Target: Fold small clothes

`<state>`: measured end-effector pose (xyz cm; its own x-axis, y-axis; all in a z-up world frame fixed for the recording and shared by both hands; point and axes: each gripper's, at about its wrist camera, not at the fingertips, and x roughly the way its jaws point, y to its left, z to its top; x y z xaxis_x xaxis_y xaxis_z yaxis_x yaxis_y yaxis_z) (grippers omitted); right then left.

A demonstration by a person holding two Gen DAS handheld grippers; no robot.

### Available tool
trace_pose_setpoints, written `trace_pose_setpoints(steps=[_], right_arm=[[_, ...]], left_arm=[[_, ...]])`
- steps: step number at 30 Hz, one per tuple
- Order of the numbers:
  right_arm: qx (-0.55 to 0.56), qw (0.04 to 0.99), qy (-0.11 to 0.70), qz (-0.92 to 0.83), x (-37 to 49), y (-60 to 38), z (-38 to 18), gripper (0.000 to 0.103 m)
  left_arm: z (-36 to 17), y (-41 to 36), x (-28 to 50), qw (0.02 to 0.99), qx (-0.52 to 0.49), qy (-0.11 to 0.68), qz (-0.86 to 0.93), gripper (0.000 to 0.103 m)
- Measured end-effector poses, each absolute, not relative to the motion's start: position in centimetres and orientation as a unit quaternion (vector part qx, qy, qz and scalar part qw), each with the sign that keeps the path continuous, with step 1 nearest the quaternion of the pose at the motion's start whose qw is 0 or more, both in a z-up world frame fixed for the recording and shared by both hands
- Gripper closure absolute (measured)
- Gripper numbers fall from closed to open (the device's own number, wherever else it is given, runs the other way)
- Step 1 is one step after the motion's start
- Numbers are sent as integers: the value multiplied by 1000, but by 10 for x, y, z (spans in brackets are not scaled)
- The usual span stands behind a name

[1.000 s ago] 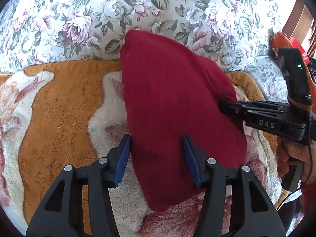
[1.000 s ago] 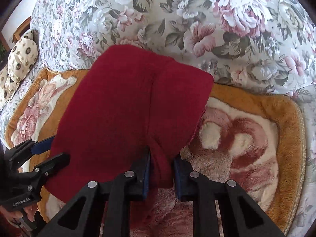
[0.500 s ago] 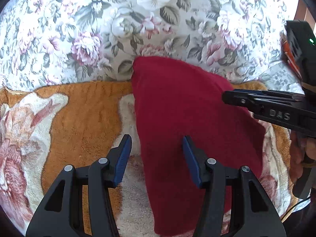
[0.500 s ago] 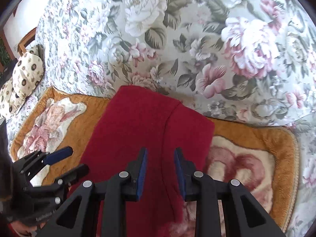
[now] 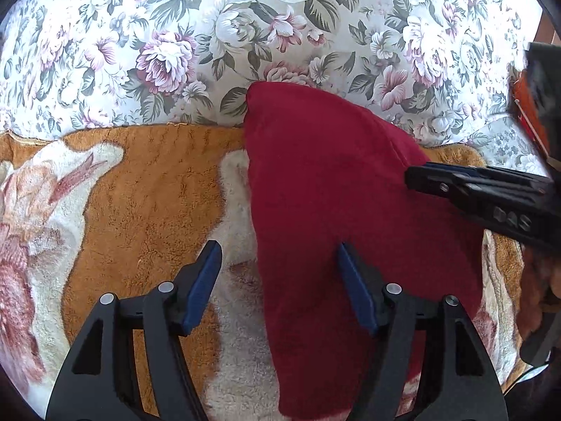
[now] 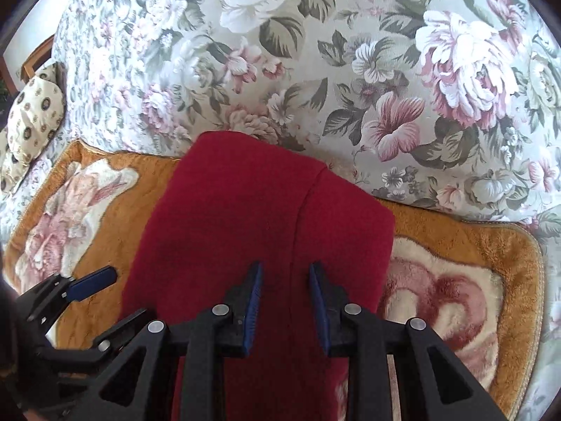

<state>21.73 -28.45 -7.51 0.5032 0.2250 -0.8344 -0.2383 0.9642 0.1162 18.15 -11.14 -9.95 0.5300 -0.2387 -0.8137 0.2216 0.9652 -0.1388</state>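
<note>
From my left camera, the orange plush blanket (image 5: 147,189) with its cream and pink flower pattern fills the left side, spread over a floral bedspread (image 5: 168,35). My left gripper (image 5: 278,270) hangs above it with its jaws opening; the left finger is over bare blanket, the right finger over the red cloth, and neither pad presses on anything.

The red garment (image 5: 336,193) lies in the middle, flat on the blanket, its far corner reaching onto the bedspread. It is a deep crimson, fleecy and matte, folded into a long, roughly rectangular shape that narrows toward the far end. In my right camera the garment (image 6: 245,217) shows a seam or fold line running lengthwise, with a narrower panel on its right side.

My right gripper (image 6: 285,277) hovers over that line, jaws a narrow gap apart with nothing pinched between the blue pads. In the left view it (image 5: 410,175) comes in from the right edge over the cloth. Past it, more blanket (image 6: 455,280) shows.
</note>
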Motion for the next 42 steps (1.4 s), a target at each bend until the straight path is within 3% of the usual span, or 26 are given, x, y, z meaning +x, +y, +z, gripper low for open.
trace_pose_setpoints(steps=[11, 19, 23, 27, 30, 32, 34, 35, 42], right_arm=[[-53, 855, 494, 149, 137, -276, -83, 78], [-44, 846, 513, 137, 137, -277, -116, 77], [-7, 850, 505, 149, 135, -290, -106, 77], [79, 856, 483, 165, 139, -322, -92, 62], [130, 851, 481, 166, 148, -342, -90, 61], [136, 856, 474, 158, 153, -350, -87, 60], [125, 866, 467, 132, 158, -355, -83, 42], [126, 868, 465, 125, 160, -357, -84, 38], [207, 836, 478, 173, 190, -379, -119, 36]], left_arm=[[-101, -113, 152, 880, 23, 457, -125, 34], [-109, -114, 150, 879, 17, 462, -120, 34], [-106, -109, 150, 874, -1, 468, -131, 34], [-96, -95, 161, 864, -48, 478, -152, 32], [-94, -84, 177, 849, -94, 494, -159, 24], [-94, -77, 187, 843, -124, 498, -162, 24], [-95, -76, 196, 837, -138, 504, -165, 24], [-97, -77, 200, 834, -138, 507, -168, 24], [-118, -90, 225, 805, -165, 533, -202, 19]])
